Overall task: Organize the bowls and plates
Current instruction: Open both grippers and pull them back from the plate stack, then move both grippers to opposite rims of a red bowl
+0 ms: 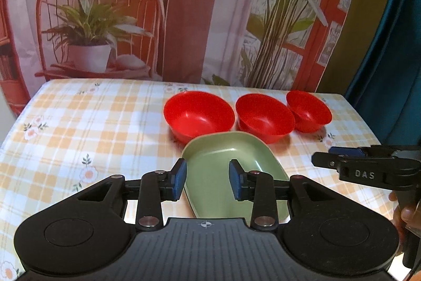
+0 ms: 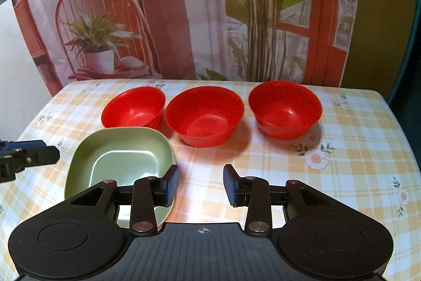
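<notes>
Three red bowls (image 2: pixel 132 107) (image 2: pixel 204 115) (image 2: pixel 285 109) stand in a row on the checked worktop (image 2: pixel 355 149), each holding nothing. Just before them sits the green plate (image 2: pixel 118 157), also bare. Left tongs (image 1: pixel 208 179) and right tongs (image 2: pixel 201 185) hang released, grasping nothing.

Three bowls (image 2: pixel 204 115) stand in a row behind the plate (image 2: pixel 118 157).

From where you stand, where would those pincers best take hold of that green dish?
Probably by its raised rim. The green dish sits flat and shallow on the tablecloth, too broad to span. The open left gripper hovers over its near side, so I would pinch the near rim from there; three red bowls crowd the far side.
</notes>
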`<action>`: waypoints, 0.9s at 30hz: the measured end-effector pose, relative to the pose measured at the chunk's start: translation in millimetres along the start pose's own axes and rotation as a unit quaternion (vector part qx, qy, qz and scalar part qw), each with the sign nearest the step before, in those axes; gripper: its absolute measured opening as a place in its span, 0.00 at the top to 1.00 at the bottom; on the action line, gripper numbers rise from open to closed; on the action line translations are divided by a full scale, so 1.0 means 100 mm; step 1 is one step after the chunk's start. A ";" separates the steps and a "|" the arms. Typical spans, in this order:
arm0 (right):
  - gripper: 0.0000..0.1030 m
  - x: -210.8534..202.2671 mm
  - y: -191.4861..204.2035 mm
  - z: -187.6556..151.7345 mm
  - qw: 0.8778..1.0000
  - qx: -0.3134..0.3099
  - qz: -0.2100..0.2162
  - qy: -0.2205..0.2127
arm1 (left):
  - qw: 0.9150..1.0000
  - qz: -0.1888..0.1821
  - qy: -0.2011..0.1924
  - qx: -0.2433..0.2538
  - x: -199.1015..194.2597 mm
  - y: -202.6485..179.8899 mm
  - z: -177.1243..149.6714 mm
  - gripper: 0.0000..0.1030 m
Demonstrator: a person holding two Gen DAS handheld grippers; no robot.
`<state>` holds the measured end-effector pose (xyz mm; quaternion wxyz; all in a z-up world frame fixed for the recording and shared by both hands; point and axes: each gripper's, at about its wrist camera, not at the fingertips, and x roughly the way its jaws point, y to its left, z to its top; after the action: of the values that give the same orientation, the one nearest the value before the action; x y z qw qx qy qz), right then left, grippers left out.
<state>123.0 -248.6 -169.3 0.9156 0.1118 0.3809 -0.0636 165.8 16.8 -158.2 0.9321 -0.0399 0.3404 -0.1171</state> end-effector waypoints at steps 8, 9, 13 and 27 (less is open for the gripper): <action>0.67 -0.04 -0.06 0.04 1.000 0.002 0.002 -0.009 | 1.000 0.004 -0.004 0.003 -0.01 0.06 0.09 0.64; 0.67 -0.03 -0.05 0.05 1.000 0.001 0.002 -0.009 | 1.000 0.005 -0.003 0.002 0.00 0.07 0.10 0.64; 0.67 -0.01 -0.02 0.09 1.000 -0.005 0.002 -0.011 | 1.000 0.005 -0.006 0.001 0.03 0.10 0.16 0.64; 0.68 0.24 0.09 0.47 0.999 -0.031 0.001 -0.015 | 1.000 0.008 -0.020 0.010 0.22 0.19 0.58 0.64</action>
<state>173.4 -252.9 -152.6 0.9244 0.0824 0.3686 -0.0525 222.6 29.3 -130.5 0.9400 -0.0299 0.3207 -0.1128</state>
